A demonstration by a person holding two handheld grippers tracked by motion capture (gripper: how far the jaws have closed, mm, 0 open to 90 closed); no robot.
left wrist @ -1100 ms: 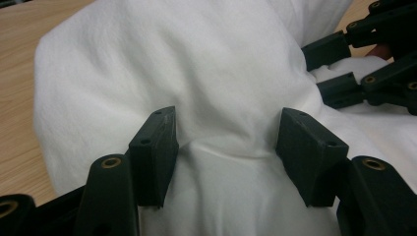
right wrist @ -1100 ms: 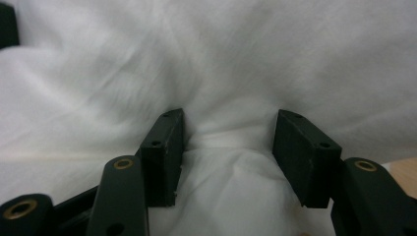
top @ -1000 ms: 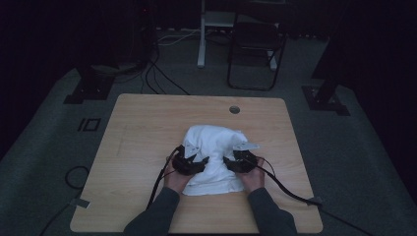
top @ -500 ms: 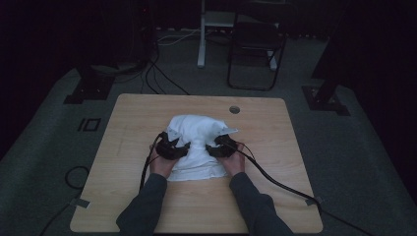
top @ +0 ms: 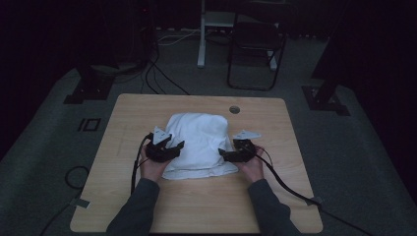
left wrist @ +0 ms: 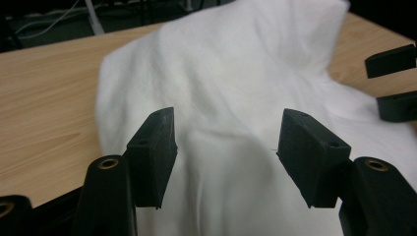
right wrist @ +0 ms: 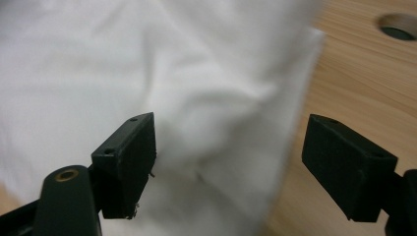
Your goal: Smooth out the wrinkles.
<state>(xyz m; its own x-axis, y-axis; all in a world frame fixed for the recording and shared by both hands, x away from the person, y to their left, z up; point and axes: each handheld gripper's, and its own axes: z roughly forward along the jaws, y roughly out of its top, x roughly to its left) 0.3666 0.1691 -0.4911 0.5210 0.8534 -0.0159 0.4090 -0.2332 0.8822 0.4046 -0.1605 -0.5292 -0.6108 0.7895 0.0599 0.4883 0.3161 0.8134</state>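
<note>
1. High view: your left gripper (top: 169,148) and right gripper (top: 231,153) flank the white cloth (top: 199,137) at mid-table (top: 147,105), likely to square its near edge. The hands sit wider apart than half a second ago.
2. Left gripper view: jaws apart over the cloth (left wrist: 231,98).
3. Right gripper view: jaws apart, straddling the cloth's edge (right wrist: 300,98); cable hole (right wrist: 398,27) beyond.

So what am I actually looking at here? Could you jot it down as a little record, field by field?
surface: wooden table with a round hole
item: white cloth, rumpled, lying mid-table
left gripper: jaws open, at the cloth's left edge
right gripper: jaws open, at the cloth's right edge
holding: nothing pinched between either pair of jaws
background: dark room, folding chair behind the table
</note>
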